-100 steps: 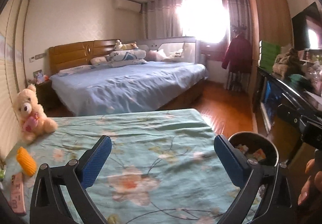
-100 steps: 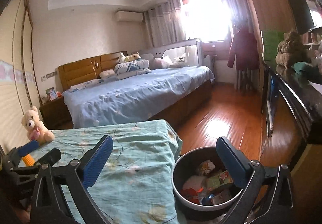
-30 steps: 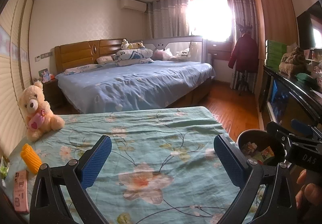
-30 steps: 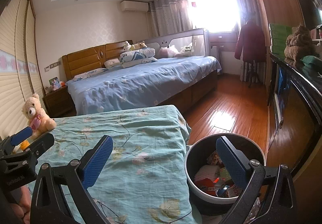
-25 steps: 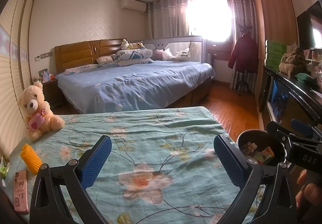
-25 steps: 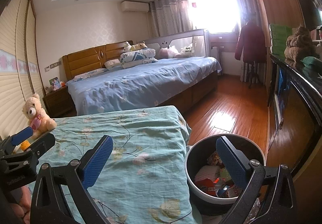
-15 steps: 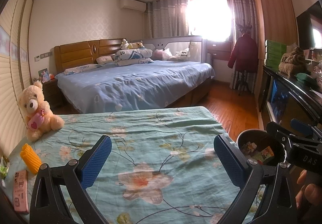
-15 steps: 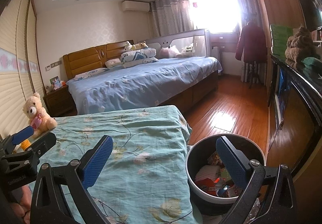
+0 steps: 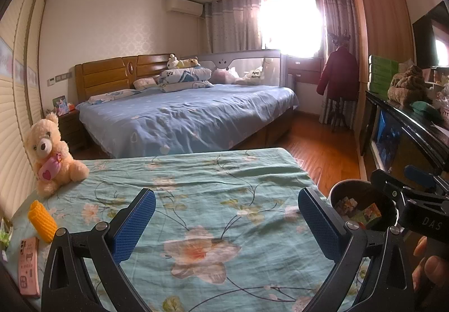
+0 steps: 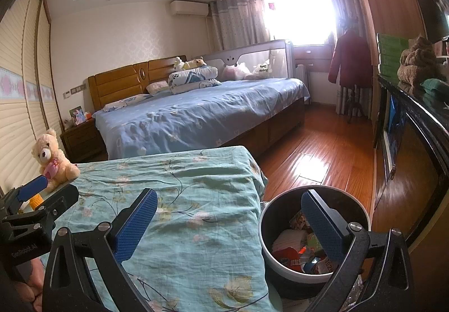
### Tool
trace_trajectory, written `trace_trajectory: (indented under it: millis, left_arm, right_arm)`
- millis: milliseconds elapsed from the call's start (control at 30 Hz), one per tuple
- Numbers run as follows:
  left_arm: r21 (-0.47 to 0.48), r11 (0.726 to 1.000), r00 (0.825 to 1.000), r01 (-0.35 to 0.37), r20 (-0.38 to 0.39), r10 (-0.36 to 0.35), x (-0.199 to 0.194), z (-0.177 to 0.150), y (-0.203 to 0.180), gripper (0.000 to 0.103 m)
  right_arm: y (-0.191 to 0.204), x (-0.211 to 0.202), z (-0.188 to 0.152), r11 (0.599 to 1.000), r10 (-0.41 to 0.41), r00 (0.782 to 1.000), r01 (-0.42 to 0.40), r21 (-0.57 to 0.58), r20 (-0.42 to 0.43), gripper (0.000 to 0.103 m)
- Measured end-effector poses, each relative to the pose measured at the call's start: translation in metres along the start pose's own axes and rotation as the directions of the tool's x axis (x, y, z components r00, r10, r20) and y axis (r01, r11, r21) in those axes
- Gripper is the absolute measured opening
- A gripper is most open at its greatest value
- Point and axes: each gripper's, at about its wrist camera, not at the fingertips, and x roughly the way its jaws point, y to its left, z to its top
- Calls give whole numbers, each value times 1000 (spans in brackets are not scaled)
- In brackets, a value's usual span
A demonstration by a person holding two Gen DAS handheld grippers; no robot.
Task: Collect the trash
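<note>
since 3.3 s ago both views rose slightly then held; left gripper [image 9: 226, 225] and right gripper [image 10: 228, 223] jaws wide apart, empty; bin [image 10: 280, 264], lower right, holds wrappers; floral sheet [image 9: 213, 194] looks clear, collection likely finished.

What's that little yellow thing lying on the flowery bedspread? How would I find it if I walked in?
Start at the bed with the teal floral bedspread and go to the side along the slatted wall, where a cream teddy bear sits. Just in front of the bear lies a yellow corn-cob-shaped toy, with a flat pink packet nearer still. It is the only bright yellow, ridged, stubby cylinder there.
</note>
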Motion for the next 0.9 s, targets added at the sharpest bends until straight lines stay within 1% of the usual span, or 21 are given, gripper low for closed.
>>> trace_trajectory:
  millis: [900]
  left_arm:
    - [2, 1000, 1000, 13, -3, -13, 1, -1, 0, 102]
  right_arm:
    - [0, 1, -1, 1000, 4, 1000, -4, 2, -6, 103]
